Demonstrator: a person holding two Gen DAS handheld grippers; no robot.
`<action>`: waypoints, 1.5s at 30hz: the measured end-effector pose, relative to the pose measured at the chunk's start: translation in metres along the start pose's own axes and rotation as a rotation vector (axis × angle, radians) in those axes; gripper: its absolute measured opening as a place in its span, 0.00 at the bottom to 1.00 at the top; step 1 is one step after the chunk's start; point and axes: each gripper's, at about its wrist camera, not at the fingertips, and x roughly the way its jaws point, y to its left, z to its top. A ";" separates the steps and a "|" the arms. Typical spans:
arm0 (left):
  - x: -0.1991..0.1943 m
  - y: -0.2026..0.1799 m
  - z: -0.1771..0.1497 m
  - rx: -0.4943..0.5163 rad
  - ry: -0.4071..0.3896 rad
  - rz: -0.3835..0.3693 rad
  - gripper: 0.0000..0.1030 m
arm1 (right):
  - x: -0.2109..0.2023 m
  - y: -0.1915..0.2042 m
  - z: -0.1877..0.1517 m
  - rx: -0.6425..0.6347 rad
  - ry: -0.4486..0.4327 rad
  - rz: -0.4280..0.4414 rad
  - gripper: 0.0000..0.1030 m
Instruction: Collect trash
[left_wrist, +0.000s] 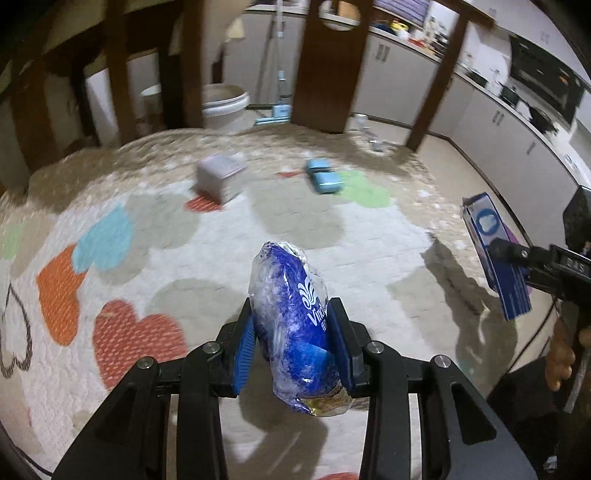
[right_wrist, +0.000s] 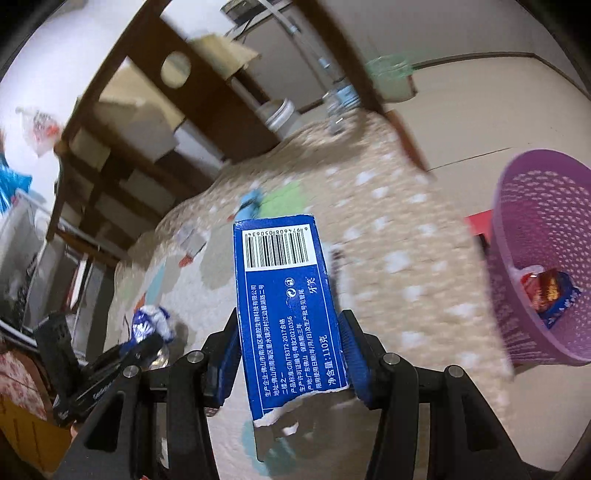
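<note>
Nearest the left wrist camera, the left gripper (left_wrist: 295, 343) has its blue fingers (left_wrist: 341, 343) pressed on a crumpled blue-and-clear plastic wrapper (left_wrist: 291, 328), held above the patterned rug (left_wrist: 166, 258). Nearest the right wrist camera, the right gripper (right_wrist: 291, 354) clamps a torn blue toothpaste carton (right_wrist: 284, 306) by its long sides, barcode end pointing away, ragged end toward the camera.

The purple mesh wastebasket (right_wrist: 517, 266) stands at the right of the right view, beside the rug's edge, with a red-and-blue snack packet (right_wrist: 550, 295) already in it. More litter lies farther out on the rug: a small whitish box (left_wrist: 219, 177) and a light-blue packet (left_wrist: 325, 177).

The step in hand appears to be carrying both pieces to the basket. To do it well, the carton should probably go first, since its hand is the nearer: bring it over the rim, tip the far end downward, and spread the fingers only once most of it is above the opening. The wrapper is light and may cling to a pad, so release it low inside the mouth. The basket looks light; bumping its wall could tip it.
</note>
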 end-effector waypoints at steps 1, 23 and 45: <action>-0.002 -0.009 0.003 0.011 0.001 -0.010 0.35 | -0.006 -0.007 0.002 0.010 -0.015 0.003 0.53; 0.038 -0.220 0.069 0.328 0.003 -0.113 0.35 | -0.102 -0.157 0.030 0.244 -0.361 -0.148 0.53; 0.094 -0.349 0.078 0.586 0.035 -0.059 0.35 | -0.107 -0.205 0.034 0.322 -0.398 -0.224 0.53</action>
